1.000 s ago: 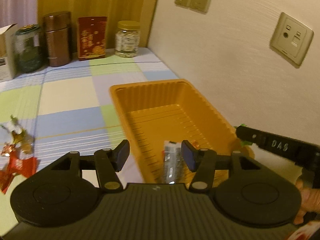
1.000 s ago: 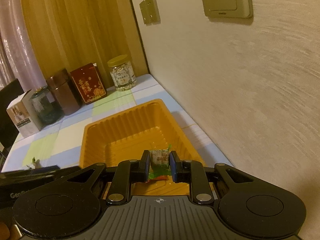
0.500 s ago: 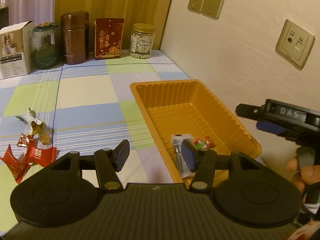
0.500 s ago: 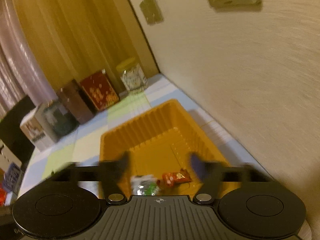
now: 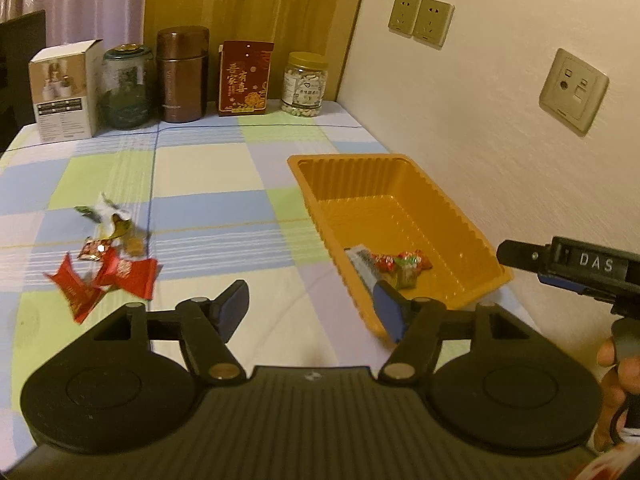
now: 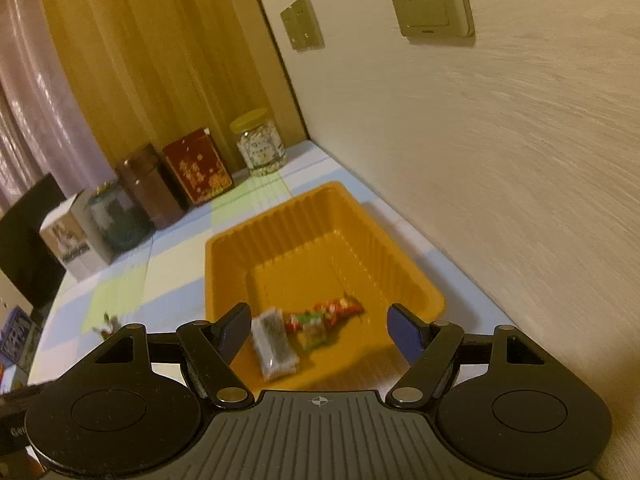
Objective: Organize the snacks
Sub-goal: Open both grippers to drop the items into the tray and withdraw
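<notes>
An orange plastic tray (image 5: 400, 184) (image 6: 280, 224) sits by the wall on the checked tablecloth. In its near end lie a grey packet (image 6: 274, 344), a green-wrapped candy (image 6: 314, 330) and red candies (image 6: 336, 306). Loose red and white snack wrappers (image 5: 120, 272) lie on the cloth at the left. My left gripper (image 5: 310, 310) is open and empty, above the cloth beside the tray's near left corner. My right gripper (image 6: 320, 330) is open and empty, above the tray's near end; it also shows in the left wrist view (image 5: 568, 266).
Along the back stand a white box (image 5: 66, 90), a glass jar (image 5: 128, 86), a brown canister (image 5: 182, 74), a red box (image 5: 245, 78) and a yellow-lidded jar (image 5: 306, 84). The wall with sockets (image 5: 572, 90) runs close along the tray's right side.
My right gripper opened and dropped the green-wrapped candy into the tray, then pulled back. My left gripper drew back and to the left, bringing the loose wrappers into view.
</notes>
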Demonstrator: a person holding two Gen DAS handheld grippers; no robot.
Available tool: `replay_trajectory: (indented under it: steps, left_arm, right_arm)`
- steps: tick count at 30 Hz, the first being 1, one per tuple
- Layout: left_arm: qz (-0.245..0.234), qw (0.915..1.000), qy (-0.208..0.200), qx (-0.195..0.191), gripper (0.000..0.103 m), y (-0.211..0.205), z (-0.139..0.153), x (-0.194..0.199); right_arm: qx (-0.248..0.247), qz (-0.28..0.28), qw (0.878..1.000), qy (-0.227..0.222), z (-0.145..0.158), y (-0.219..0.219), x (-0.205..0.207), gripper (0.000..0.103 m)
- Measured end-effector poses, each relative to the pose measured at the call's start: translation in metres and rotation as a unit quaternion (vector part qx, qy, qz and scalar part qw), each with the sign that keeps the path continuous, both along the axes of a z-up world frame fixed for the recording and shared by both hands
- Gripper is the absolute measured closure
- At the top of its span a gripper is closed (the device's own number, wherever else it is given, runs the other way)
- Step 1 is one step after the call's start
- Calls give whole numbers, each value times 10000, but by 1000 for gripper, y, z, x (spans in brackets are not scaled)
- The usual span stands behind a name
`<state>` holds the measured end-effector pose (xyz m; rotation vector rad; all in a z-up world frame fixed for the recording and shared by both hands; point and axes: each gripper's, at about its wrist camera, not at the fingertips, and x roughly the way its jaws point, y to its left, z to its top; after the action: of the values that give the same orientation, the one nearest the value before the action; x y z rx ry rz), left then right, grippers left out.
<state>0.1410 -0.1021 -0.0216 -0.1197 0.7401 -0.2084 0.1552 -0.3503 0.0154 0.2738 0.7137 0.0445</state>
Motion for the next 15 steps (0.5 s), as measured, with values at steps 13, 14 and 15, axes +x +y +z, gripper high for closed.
replay_trajectory:
  steps: [13,14,15]
  left_arm:
    - [112,9999,-77,104,26,30,16,-53]
    - [132,9998,-94,94,26,32,17,-56]
    - [154,9998,-100,83,25,35,18,-60]
  right_arm:
    - [-355,179,9992,77,15,39,-56,28]
    - [-360,200,9991,66,16,42,-60,28]
    - [-362,226,9991,61,17,45,-63,28]
